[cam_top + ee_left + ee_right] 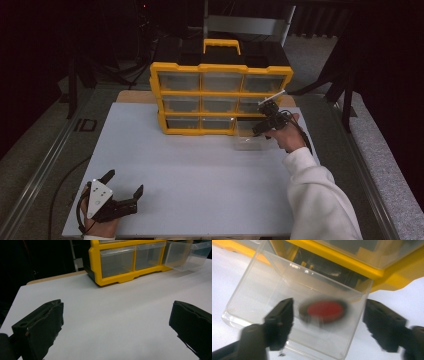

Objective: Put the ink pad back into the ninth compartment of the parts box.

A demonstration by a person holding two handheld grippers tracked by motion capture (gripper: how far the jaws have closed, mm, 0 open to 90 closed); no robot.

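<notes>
The left gripper (125, 191) is resting at the near left corner of the board (200, 175), its jaws spread wide and holding nothing; the organizer (220, 97) is standing well ahead of it and to its right. In the left gripper view, bare board is lying between its jaws and the pulled-out drawer (185, 255) is showing far off at the upper right.

Further right, the right gripper (266, 123) is hovering over the clear drawer (250, 135), which is sticking out of the organizer's bottom right slot. Its jaws are standing apart and pinching nothing. Just ahead of them and between them, a dark disc with a red face (324, 311) is blurring inside the drawer (294, 315); I judge it to be dropping or sliding, though I cannot tell whether it is touching the floor yet.

From here, the disc could bounce or roll toward a drawer wall, and a jaw tip lowered carelessly could catch the thin rim and tip or drag the drawer off its slot.

The right gripper view is giving the disc and the drawer's inside; the high view is giving both hands and the whole nine-drawer front.
</notes>
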